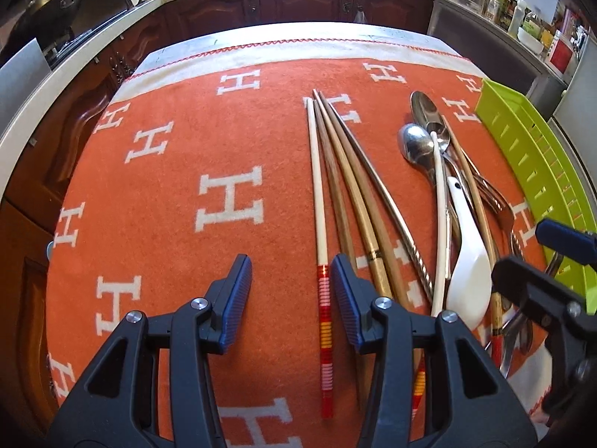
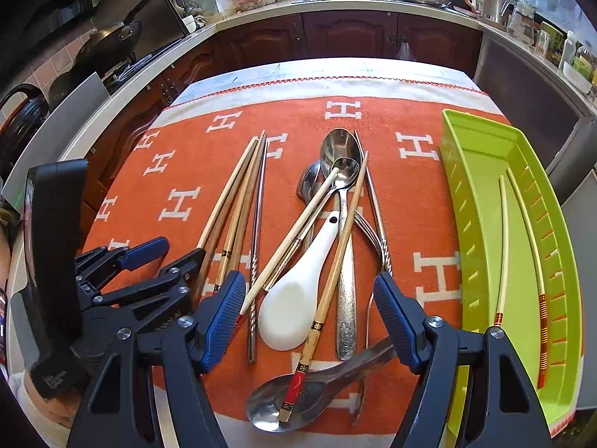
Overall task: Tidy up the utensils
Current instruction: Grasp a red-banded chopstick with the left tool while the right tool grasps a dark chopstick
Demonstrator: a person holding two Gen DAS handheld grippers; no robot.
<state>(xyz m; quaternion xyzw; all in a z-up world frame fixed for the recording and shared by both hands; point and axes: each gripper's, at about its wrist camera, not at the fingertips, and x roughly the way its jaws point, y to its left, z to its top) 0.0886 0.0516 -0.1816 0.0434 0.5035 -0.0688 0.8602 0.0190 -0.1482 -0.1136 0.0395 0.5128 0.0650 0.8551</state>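
The step in hand looks like sorting chopsticks out of the loose pile on the orange blanket (image 1: 168, 194) that covers the bench, and into the green tray (image 2: 481, 171). Farthest left, the left gripper (image 1: 291, 295) hangs low over a white chopstick with a red-banded handle (image 1: 324, 321); its jaws stand apart with that handle between them, nearer the right-hand pad, and nothing is clamped yet. Just beside it lie the brown wooden chopsticks (image 1: 349, 183) and a metal chopstick (image 1: 388, 205), fanned out side by side. Further right sits the tangle of steel spoons (image 2: 339, 149), a white ceramic spoon (image 2: 294, 298) and forks, with the right gripper (image 2: 309, 317) poised above it, jaws wide apart and empty. At the far right the tray already holds two white chopsticks (image 2: 503, 246) of the same banded kind. The next move probably calls for centring the left jaws on the banded handle, closing on it without catching the neighbouring wooden stick, then carrying it across the pile to the tray.
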